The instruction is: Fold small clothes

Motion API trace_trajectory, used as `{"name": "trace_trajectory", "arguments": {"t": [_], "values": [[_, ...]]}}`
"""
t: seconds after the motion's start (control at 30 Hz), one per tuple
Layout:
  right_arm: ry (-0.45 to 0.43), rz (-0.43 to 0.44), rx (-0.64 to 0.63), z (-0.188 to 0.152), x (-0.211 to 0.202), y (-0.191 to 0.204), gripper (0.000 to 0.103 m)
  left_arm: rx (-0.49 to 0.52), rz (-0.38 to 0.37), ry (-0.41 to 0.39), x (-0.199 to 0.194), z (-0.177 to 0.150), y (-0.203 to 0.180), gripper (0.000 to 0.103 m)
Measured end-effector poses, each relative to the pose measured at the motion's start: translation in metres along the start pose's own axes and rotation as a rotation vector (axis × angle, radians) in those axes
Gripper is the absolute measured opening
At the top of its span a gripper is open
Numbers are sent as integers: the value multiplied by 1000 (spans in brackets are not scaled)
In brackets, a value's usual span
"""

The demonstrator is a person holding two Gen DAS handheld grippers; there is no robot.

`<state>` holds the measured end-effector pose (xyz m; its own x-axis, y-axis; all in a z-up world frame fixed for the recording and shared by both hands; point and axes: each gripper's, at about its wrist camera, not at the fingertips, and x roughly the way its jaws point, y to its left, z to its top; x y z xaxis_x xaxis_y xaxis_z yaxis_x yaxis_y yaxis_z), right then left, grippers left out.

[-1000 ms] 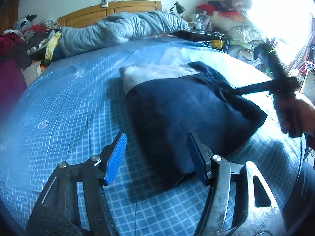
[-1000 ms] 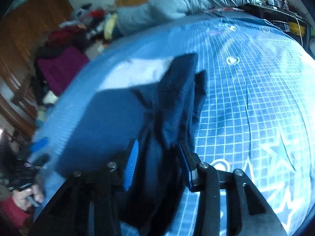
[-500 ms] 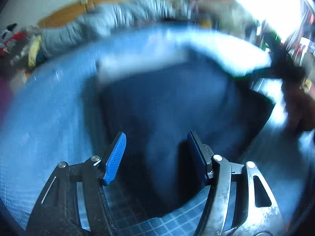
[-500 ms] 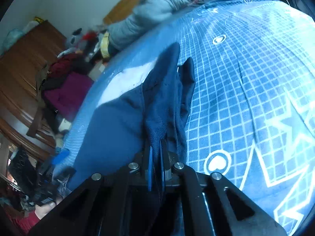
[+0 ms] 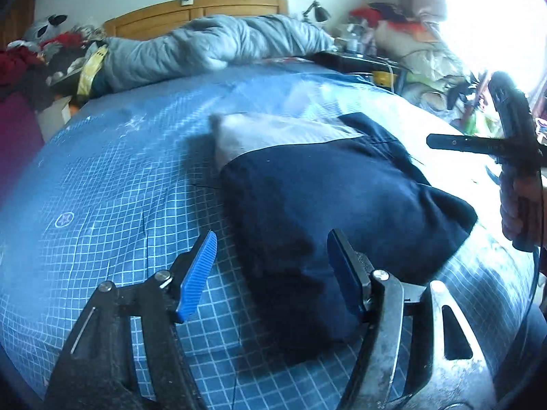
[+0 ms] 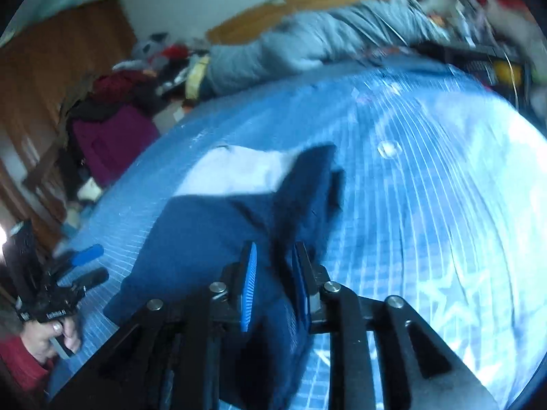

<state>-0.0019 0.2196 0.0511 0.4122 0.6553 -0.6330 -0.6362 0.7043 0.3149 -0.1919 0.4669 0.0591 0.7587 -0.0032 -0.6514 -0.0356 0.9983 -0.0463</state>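
Note:
A small navy garment with a white band [image 5: 328,198] lies folded on the blue checked bedspread [image 5: 112,184]. My left gripper [image 5: 273,266] is open and empty, hovering over the garment's near left edge. In the right wrist view the garment [image 6: 212,225] has a raised navy fold [image 6: 307,184] along its right side. My right gripper [image 6: 273,273] has its jaws partly apart around the base of that fold, with cloth between the blue pads. The right gripper also shows at the right edge of the left wrist view [image 5: 512,143].
A grey duvet [image 5: 212,48] lies bunched at the wooden headboard [image 5: 198,10]. Piles of clothes [image 6: 112,116] stand to the left of the bed and clutter [image 5: 410,44] to the right. The bedspread extends wide to the right of the garment [image 6: 444,205].
My right gripper was shut on the navy fold half a second ago; its jaws have now parted. The left gripper swung back from over the garment and stayed open.

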Motion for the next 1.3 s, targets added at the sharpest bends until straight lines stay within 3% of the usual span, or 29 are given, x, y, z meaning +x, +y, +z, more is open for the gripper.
{"name": "trace_trajectory", "arguments": {"t": [0.1,0.2,0.23,0.27,0.37,0.47,0.53,0.6,0.63,0.7,0.77,0.83,0.97,1.1,1.2,1.3], "values": [[78,-27,-126,1,39,11,21,-6,-9,1,5,3,-2,66],[150,-115,-37,-7,64,-29,0,-10,9,-8,2,9,6,66],[136,-163,-2,-6,58,-40,16,-18,20,-12,2,11,13,68],[116,-202,10,-4,49,-46,16,-30,34,-17,6,17,22,69],[74,-207,-13,10,41,-45,16,-29,42,-39,25,44,34,69],[71,-189,-96,33,64,-27,20,9,24,-41,64,74,31,69],[96,-191,-146,51,95,-20,24,10,17,-1,96,85,30,69],[114,-209,-157,67,120,-26,24,64,102,85,138,87,26,71],[139,-220,-153,72,136,-28,24,91,127,143,160,83,27,78],[228,-248,-136,76,170,-38,24,52,95,160,172,81,34,79],[235,-243,-113,76,181,-44,25,66,102,155,159,85,33,76],[227,-257,-123,80,171,-38,26,82,58,128,130,81,27,59],[111,-186,-171,64,104,-6,26,164,-65,41,50,43,5,59],[102,-141,-269,3,51,32,31,311,-55,131,26,-22,-25,58],[164,-179,-309,-45,36,45,37,234,-81,157,-1,-45,-21,54],[198,-223,-292,-73,23,44,38,187,-62,97,-30,-36,-11,54]]}}
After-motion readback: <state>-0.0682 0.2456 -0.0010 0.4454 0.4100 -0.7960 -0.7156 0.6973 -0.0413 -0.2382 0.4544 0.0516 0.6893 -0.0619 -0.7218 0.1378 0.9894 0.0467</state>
